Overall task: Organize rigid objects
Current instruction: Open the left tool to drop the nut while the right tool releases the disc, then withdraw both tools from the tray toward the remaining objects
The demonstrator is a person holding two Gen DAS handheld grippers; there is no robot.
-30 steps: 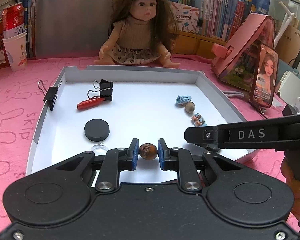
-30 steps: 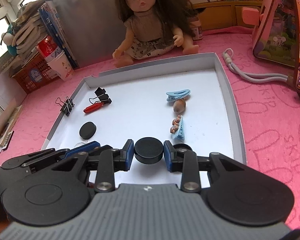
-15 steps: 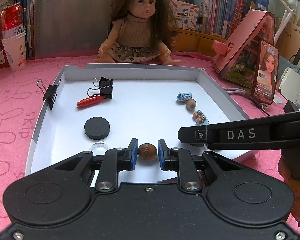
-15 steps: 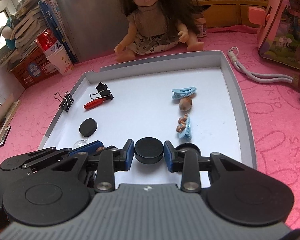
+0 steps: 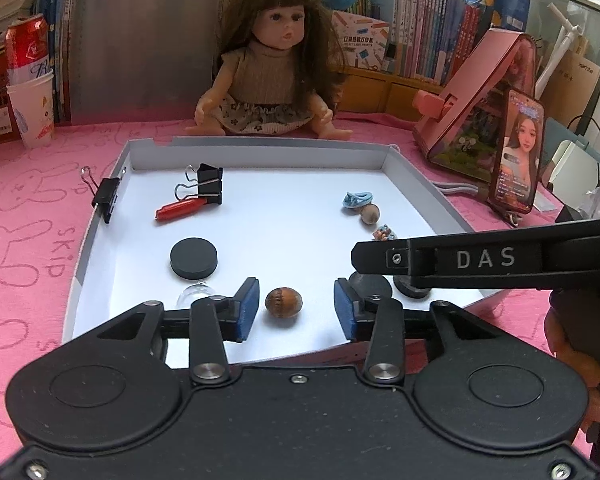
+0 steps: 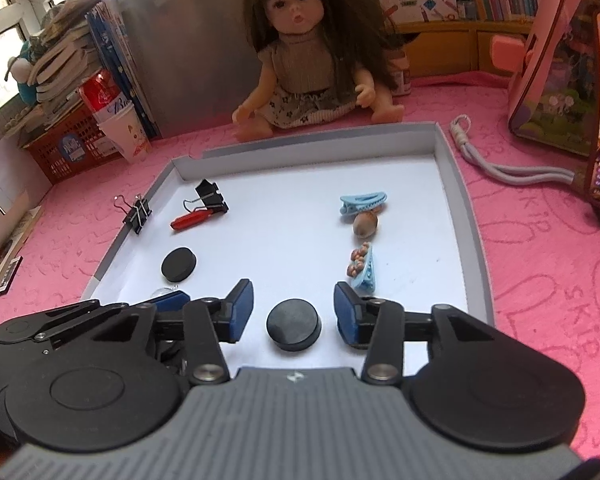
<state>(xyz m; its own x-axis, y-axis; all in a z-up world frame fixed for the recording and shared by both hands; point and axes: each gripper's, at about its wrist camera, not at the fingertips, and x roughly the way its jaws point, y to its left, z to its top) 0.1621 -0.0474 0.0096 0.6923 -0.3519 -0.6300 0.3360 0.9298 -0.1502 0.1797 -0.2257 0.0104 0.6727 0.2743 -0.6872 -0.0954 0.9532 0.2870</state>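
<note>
Your two grippers hover over a white cardboard tray (image 6: 466,200) on a pink cloth, both jaws opening.

Your right gripper (image 6: 294,310) straddles a black puck (image 6: 294,328) lying loose on the tray's near edge, pads clear of it. Your left gripper (image 5: 296,306) likewise straddles a small brown walnut (image 5: 283,303), untouched. Farther in lie another black puck (image 5: 193,258), binder clips (image 5: 209,189) and blue hair clips (image 6: 362,205).

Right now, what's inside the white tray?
White tray holds binder clip, red tool, two black discs, hair clips, nuts; tools hide the near edge.
</note>
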